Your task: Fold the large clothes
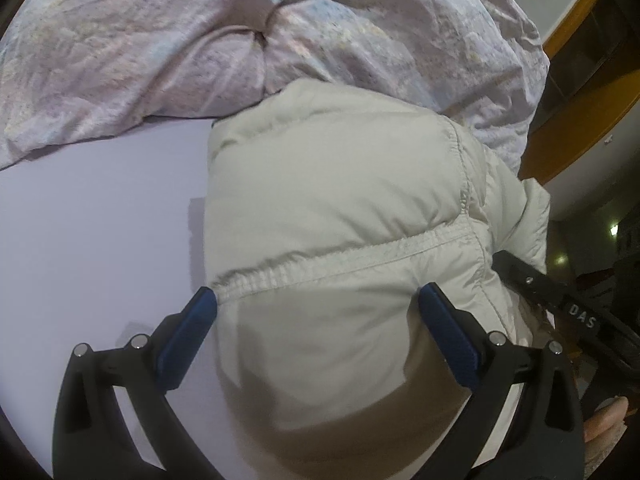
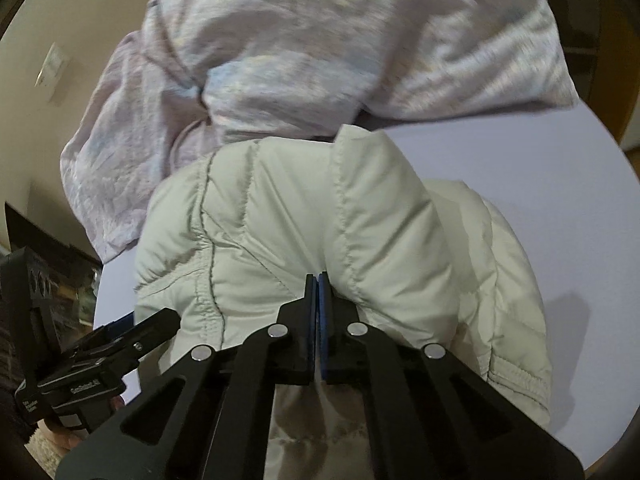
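Now the pale grey-white quilted puffer jacket (image 1: 340, 208) is seen bunched on the smooth lilac bed sheet (image 1: 92, 216), its far end pushed up against a crumpled pastel-patterned duvet (image 1: 140, 48). In the left wrist view, the left gripper (image 1: 318, 300) is held spread wide, its blue pads (image 1: 188, 336) straddling the near part of the jacket just below a gathered elastic hem; no pinch is made, and whether the pads brush the cloth cannot be told. In the right wrist view, the right gripper (image 2: 317, 280) is shown pressed together, pads meeting at the foot of a raised ridge of padded fabric. A thin fold may be caught between them, but that cannot be confirmed from here.

The jacket's long axis is judged to run from near to far, away from both claws, with its bulk lying straight ahead of them. The two tools are working close together at the same near end: the black body of the right tool is glimpsed at the right edge of the left view, and the left tool at the lower left of the right view. The left claw looks better placed for the next grab, since the hem already sits between its open pads. A closing there is what the coming fold appears to turn on.
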Tool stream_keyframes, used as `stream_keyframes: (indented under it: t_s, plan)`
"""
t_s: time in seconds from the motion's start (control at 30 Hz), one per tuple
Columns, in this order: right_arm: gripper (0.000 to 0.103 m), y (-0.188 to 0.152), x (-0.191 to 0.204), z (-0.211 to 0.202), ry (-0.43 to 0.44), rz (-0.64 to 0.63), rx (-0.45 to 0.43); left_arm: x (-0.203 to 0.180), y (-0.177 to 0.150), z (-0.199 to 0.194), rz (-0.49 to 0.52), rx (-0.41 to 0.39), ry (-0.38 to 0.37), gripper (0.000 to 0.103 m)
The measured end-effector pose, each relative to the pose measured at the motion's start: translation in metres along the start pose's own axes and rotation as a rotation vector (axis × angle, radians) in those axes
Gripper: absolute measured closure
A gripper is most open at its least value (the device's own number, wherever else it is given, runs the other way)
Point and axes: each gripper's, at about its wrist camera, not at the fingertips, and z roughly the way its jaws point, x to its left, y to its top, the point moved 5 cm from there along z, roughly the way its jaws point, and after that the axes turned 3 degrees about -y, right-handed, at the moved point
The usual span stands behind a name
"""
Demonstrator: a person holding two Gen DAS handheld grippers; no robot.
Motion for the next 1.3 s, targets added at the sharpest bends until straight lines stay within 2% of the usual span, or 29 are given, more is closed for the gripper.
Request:
stream_keyframes:
  t_s: [0.27,0.47,0.57,0.67,0.73,0.87,1.07,1.3]
  plan:
    - [0.103,-0.01,-0.025,0.013,0.014,0.018,0.008,-0.017,-0.002,0.013,0.073,-0.021,0.056,0.002]
    - [0.103,-0.022,-0.038,0.025,0.039,0.018,-0.027,-0.023,-0.009,0.024,0.114,-0.065,0.112,0.002]
    - [0.103,-0.023,-0.036,0.029,0.01,-0.012,-0.024,-0.026,-0.012,0.026,0.137,-0.083,0.149,0.002]
    - [0.103,-0.019,-0.025,0.02,-0.069,-0.062,-0.003,-0.024,-0.011,0.021,0.126,-0.069,0.147,0.002]
    - [0.103,-0.014,-0.017,0.003,-0.056,-0.072,-0.048,-0.02,-0.008,0.01,0.102,-0.079,0.139,0.002]
    - [0.103,0.002,-0.014,-0.017,-0.036,-0.058,-0.143,-0.016,0.001,-0.009,0.112,-0.147,0.163,0.002]
    - [0.103,0.007,-0.028,0.006,-0.118,-0.079,-0.121,-0.011,0.017,-0.005,0.111,-0.156,0.194,0.002]
    - [0.103,-0.007,-0.045,0.018,-0.147,-0.091,-0.125,-0.033,0.004,0.022,0.186,-0.142,0.192,0.002]
